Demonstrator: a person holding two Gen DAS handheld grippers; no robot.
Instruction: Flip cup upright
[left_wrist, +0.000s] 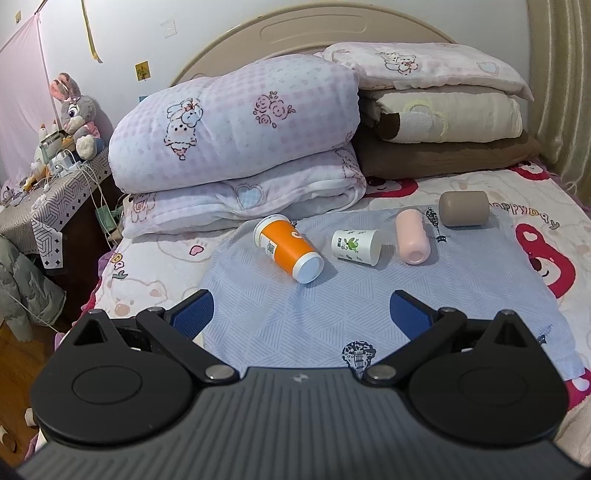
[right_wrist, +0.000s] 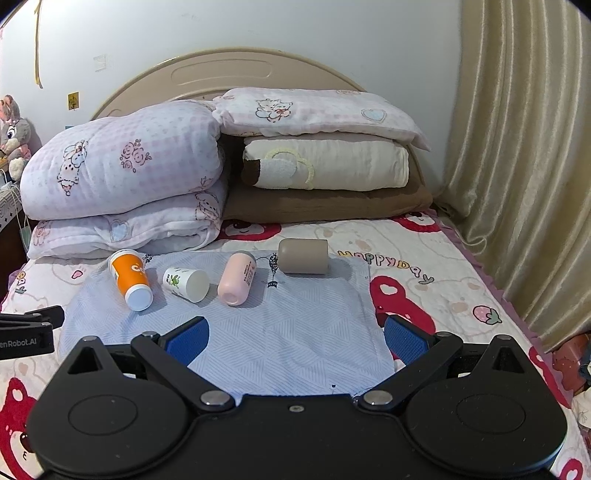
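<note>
In the left wrist view, the left gripper hovered with its blue-padded jaws spread wide and empty above a pale blue patterned cloth spread on the bed. Four cups lay on their sides on that cloth: an orange paper cup with a white base, a small white paper cup with a green print, a pink plastic cup and a taupe cylindrical cup. In the right wrist view, the right gripper was likewise open and empty, the same orange cup, white cup, pink cup and taupe cup lying ahead of it.
</note>
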